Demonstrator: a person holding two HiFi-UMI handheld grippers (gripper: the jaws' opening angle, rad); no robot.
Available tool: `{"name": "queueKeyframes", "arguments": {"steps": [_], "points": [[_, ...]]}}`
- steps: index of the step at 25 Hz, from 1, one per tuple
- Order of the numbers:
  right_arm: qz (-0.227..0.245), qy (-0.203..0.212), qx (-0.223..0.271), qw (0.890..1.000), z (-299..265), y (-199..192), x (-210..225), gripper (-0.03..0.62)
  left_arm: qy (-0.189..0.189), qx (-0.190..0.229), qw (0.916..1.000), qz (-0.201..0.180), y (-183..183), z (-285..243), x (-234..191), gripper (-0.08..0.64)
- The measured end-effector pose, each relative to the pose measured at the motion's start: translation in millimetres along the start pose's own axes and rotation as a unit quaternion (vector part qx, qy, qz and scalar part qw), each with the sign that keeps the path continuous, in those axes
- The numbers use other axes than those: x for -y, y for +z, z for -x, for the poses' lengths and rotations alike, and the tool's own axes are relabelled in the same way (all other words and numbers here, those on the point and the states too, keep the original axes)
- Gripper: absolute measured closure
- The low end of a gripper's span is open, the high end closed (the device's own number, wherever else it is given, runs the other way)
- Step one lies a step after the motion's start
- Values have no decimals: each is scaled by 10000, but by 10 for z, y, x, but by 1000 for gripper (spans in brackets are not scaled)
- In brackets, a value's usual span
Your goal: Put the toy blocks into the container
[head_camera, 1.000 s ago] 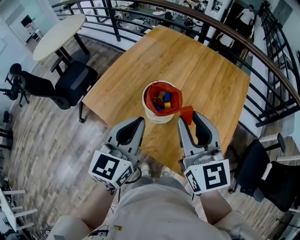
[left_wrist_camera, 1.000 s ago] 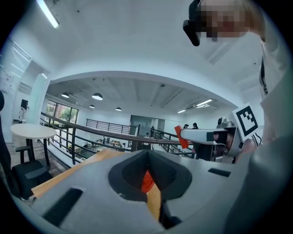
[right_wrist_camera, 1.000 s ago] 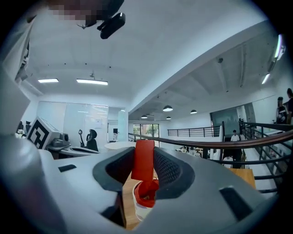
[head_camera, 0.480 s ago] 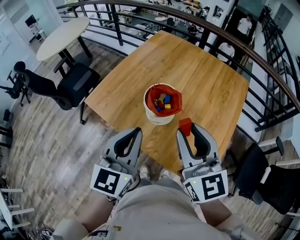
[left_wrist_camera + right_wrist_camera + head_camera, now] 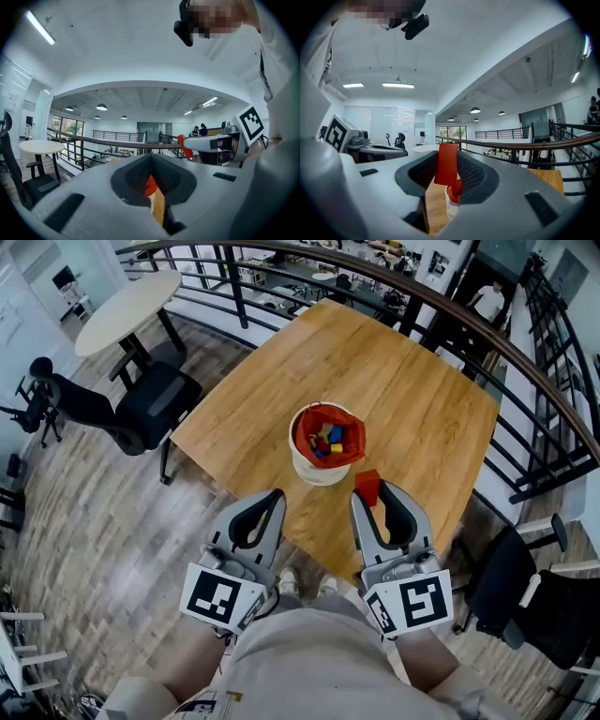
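Left gripper (image 5: 275, 496) nearest us, at the table's near edge: jaws clenched together, nothing between them. It's idle as far as we can judge.

Right gripper (image 5: 372, 495) beside it, jaws clamped on a red block (image 5: 446, 165), held upright at the tips. The block sits above the table, just short of the container (image 5: 319, 474), not over its mouth.

The container, a white tub with a red liner, stands mid-table. It already has several blocks (image 5: 328, 439) inside; we make out blue, yellow and red.

Table (image 5: 403, 381) beyond it: we see no loose blocks anywhere on the wood.

Our read is that the task is nearly done and the red block looks like the last one. What's left is to carry it forward over the opening and release it. The drop is short, so we expect little chance of a miss.
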State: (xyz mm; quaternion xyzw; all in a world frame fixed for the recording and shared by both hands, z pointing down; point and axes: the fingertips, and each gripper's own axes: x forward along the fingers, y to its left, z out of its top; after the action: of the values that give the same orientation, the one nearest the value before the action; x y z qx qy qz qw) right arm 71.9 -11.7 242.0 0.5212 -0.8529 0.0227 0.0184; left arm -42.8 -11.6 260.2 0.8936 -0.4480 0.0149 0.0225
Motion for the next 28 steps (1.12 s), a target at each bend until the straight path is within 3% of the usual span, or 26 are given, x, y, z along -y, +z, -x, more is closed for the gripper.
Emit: {"name": "queueKeyframes", "arguments": {"steps": [5,11,28], "points": [[-152,22,-83,9998,-178,-32,64,456,37,-21,10000,-62,-25,-82,-69,548],[11,47,-310,9995,-502,-136,116,456,39,-157,9999,43,-181,-260,-180,548],[337,76,-1391,9897,-1385,-828,385,456,113,-620,9976,273,-657,-889,-671,548]]}}
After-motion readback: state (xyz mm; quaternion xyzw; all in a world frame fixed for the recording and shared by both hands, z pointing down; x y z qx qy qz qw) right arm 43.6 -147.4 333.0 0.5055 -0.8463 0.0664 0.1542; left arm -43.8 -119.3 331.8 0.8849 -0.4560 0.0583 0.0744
